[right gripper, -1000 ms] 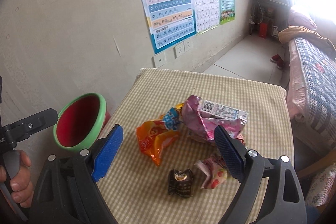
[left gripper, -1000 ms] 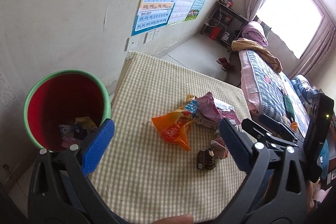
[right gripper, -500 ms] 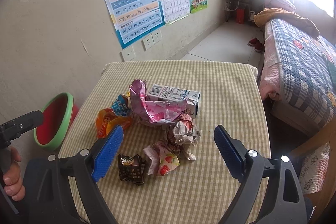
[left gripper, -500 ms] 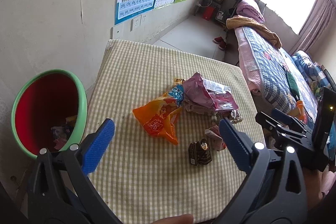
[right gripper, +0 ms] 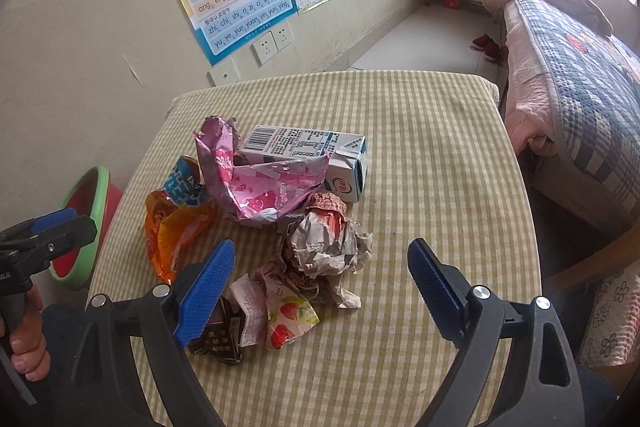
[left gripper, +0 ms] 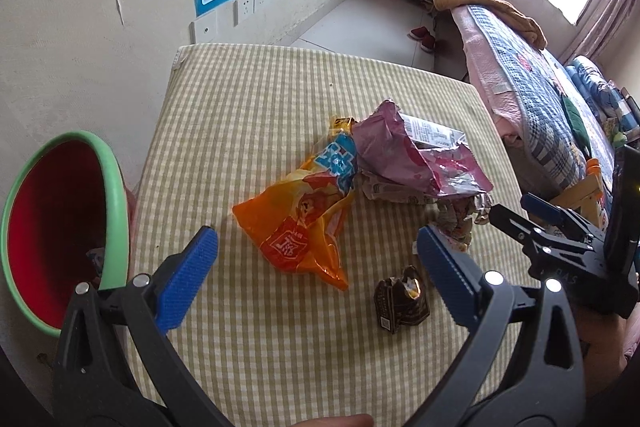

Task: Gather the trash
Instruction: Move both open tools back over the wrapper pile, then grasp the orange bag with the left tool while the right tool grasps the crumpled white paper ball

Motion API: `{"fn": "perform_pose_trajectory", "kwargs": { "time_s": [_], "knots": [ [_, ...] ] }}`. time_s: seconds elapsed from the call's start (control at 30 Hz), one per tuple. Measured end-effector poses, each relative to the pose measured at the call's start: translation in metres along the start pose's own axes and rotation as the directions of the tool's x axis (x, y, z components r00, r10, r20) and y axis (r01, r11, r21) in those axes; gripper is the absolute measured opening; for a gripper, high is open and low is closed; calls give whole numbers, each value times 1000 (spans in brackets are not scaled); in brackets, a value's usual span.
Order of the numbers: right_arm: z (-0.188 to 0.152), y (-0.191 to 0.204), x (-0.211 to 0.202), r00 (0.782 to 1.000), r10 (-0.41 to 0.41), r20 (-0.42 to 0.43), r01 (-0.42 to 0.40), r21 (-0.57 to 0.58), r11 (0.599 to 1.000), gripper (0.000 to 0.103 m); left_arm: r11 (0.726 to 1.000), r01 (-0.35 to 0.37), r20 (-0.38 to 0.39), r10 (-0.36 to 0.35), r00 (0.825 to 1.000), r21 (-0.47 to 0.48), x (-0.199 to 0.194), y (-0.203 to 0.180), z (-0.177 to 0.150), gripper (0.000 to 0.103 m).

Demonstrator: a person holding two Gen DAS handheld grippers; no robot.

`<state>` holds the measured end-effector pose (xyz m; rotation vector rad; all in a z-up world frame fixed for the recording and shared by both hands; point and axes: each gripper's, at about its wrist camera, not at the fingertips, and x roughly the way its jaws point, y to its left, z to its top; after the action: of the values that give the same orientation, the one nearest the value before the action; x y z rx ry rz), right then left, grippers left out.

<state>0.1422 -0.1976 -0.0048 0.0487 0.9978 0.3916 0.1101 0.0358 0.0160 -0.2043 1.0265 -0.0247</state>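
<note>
Trash sits heaped on the checked table (right gripper: pixel 440 147): orange bag (left gripper: pixel 304 223), pink wrapper (right gripper: pixel 260 183) and milk carton (right gripper: pixel 320 155) just beside it. Left gripper (left gripper: pixel 316 259) and right gripper (right gripper: pixel 320 271) both gape wide, holding nothing, above the table's near edge

Crumpled wrappers cluster mid-table: an orange bag (left gripper: pixel 304 227) left, pink foil (right gripper: pixel 260 183) over a milk carton (right gripper: pixel 320 155), a brown packet (left gripper: pixel 400 301) nearest.

The left gripper (left gripper: pixel 316 251) is hovering with its blue-padded jaws spread wide and nothing between them. The right gripper (right gripper: pixel 320 267) is hanging likewise, jaws wide apart and gripping nothing. In the right wrist view, the person's left hand (right gripper: pixel 24 331) is curling around the left gripper's handle at the lower left edge.
</note>
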Motion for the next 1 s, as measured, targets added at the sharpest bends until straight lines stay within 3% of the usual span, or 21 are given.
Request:
{"fn": "perform_pose_trajectory", "kwargs": {
  "time_s": [0.4,0.63,0.83,1.0],
  "knots": [
    [3,-7,46,996,15,-86,-13,21,1000,83,991,-69,-109,81,991,115,70,0,16,97],
    [2,-13,62,992,33,-124,-28,41,999,64,988,-75,-145,94,985,135,94,8,16,97],
    [2,-14,58,993,35,-110,-31,39,999,51,990,-54,-149,74,986,133,97,7,16,80],
    [2,-14,54,994,35,-102,-31,35,999,40,991,-38,-146,57,988,132,91,5,15,60]
  ]
}}
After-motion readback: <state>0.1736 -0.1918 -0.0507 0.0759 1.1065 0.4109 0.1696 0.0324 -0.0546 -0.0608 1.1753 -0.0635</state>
